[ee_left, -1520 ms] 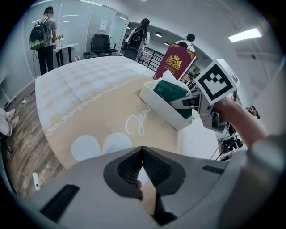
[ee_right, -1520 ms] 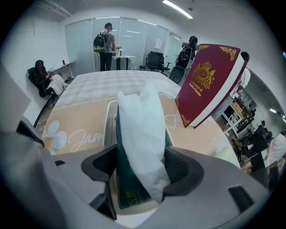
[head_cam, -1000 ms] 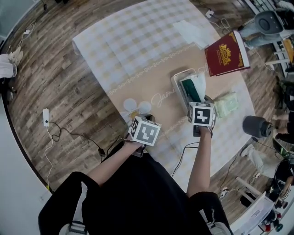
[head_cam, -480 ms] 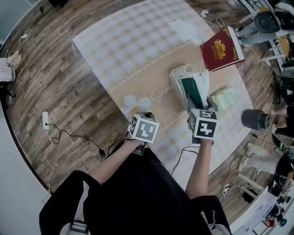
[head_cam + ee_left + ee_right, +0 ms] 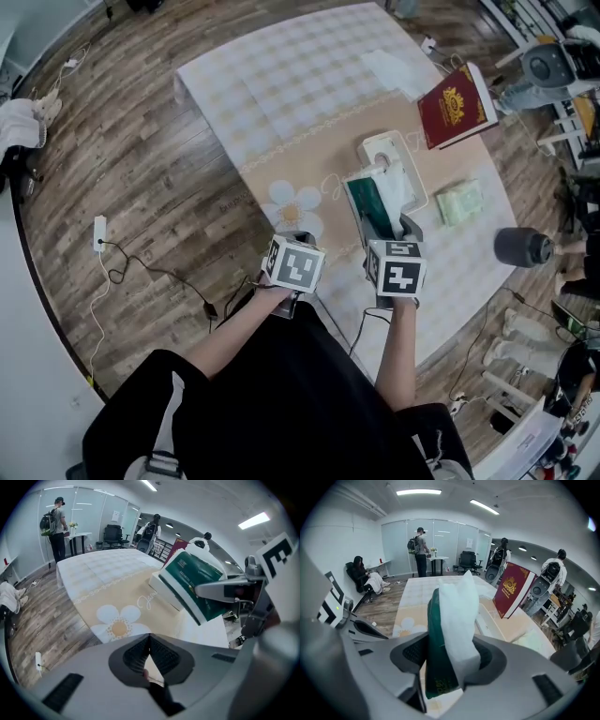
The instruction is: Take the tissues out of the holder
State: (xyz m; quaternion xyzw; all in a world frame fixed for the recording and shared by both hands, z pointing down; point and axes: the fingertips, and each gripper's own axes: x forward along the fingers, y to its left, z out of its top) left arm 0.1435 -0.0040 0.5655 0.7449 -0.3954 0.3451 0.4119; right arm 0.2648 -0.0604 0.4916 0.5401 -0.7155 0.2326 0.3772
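A green tissue pack (image 5: 368, 200) with white tissue sticking out of its top hangs tilted over the near end of the white holder (image 5: 382, 150). My right gripper (image 5: 385, 231) is shut on the pack's near end. In the right gripper view the tissue pack (image 5: 440, 634) fills the gap between the pads, and the holder (image 5: 493, 619) lies behind it on the right. My left gripper (image 5: 297, 240) hovers over the table's near edge, left of the pack, shut with nothing in it. The left gripper view shows its own tips (image 5: 150, 638) meeting, and the pack (image 5: 194, 585) raised above the holder (image 5: 162, 589).
A red book (image 5: 456, 105) stands behind the holder at the right. A pale green packet (image 5: 458, 202) lies right of the holder. A grey round object (image 5: 520, 247) sits off the table's right edge. White paper (image 5: 394, 70) lies at the far end of the checked cloth (image 5: 281, 84).
My right gripper has drawn the tissue pack up and toward me, out of the holder where it lay. The left gripper has shifted slightly.
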